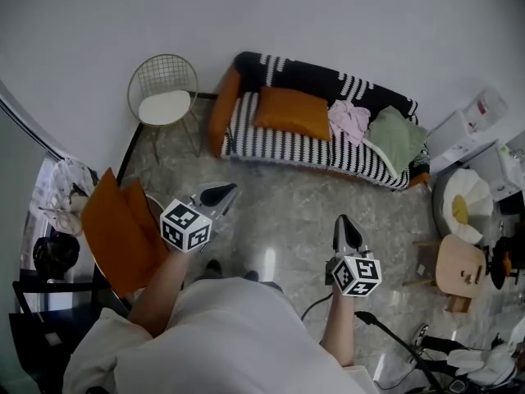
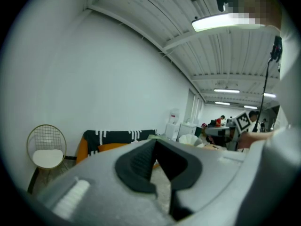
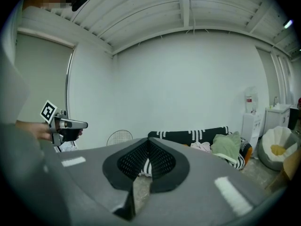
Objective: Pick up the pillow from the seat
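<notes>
a: what's there to count?

b: one black-and-white striped sofa [image 1: 308, 150] in the upper middle of the head view, and on its seat one orange pillow [image 1: 291, 112], lying flat toward the sofa's left end. right of the pillow sit one pink cloth [image 1: 349, 120] and one green bundle [image 1: 398, 138]. one wire chair [image 1: 164, 97] stands at the upper left, beside the sofa. two orange cushions [image 1: 119, 228] overlap at the left edge.

a: and the grippers?

b: two. the left gripper [image 1: 223, 192] is at centre left and the right gripper [image 1: 344, 224] at centre right. each is held out on a bare forearm over the marbled floor [image 1: 287, 195], with its tip aimed up the frame toward the sofa. both are well apart from the sofa and from each other.

a: jaws?

b: in the left gripper view the two dark pads meet at the tip, pressed together with nothing between them. the right gripper view shows the same, its pads together and empty. neither touches the pillow, which rests untouched on the seat.
</notes>
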Motion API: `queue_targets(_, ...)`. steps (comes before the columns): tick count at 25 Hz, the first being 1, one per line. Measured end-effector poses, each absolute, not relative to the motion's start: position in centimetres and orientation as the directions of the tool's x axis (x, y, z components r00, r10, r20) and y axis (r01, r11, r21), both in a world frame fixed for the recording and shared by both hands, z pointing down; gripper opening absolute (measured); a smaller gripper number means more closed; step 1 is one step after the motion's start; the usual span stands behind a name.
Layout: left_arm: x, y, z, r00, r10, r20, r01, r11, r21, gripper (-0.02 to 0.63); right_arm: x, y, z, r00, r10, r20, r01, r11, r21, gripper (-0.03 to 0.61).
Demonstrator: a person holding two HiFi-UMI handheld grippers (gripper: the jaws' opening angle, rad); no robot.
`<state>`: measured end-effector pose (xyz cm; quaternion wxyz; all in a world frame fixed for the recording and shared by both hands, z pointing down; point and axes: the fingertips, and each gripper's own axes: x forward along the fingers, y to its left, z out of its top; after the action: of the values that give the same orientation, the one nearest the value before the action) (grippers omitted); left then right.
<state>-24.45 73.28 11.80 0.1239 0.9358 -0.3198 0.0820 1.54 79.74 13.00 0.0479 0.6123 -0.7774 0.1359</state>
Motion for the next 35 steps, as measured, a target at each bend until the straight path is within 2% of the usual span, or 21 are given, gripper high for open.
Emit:
queue_targets(17,-22.4,73.0,13.3,0.784,-0.569,0.249,-0.616,-0.761,0.203,-0.002,3.6,79.1,14.8,-0.264,-0.923,0.279,-0.962,0.230,-0.149,0.005)
queue_targets(35,-23.5,61.6,15.4,0.836,-0.463,0.295,-0.537,-0.804,0.258,-0.002,1.2,67.8,15.5,-0.224,-0.926,0.305,-0.968,0.176,-0.179,0.005)
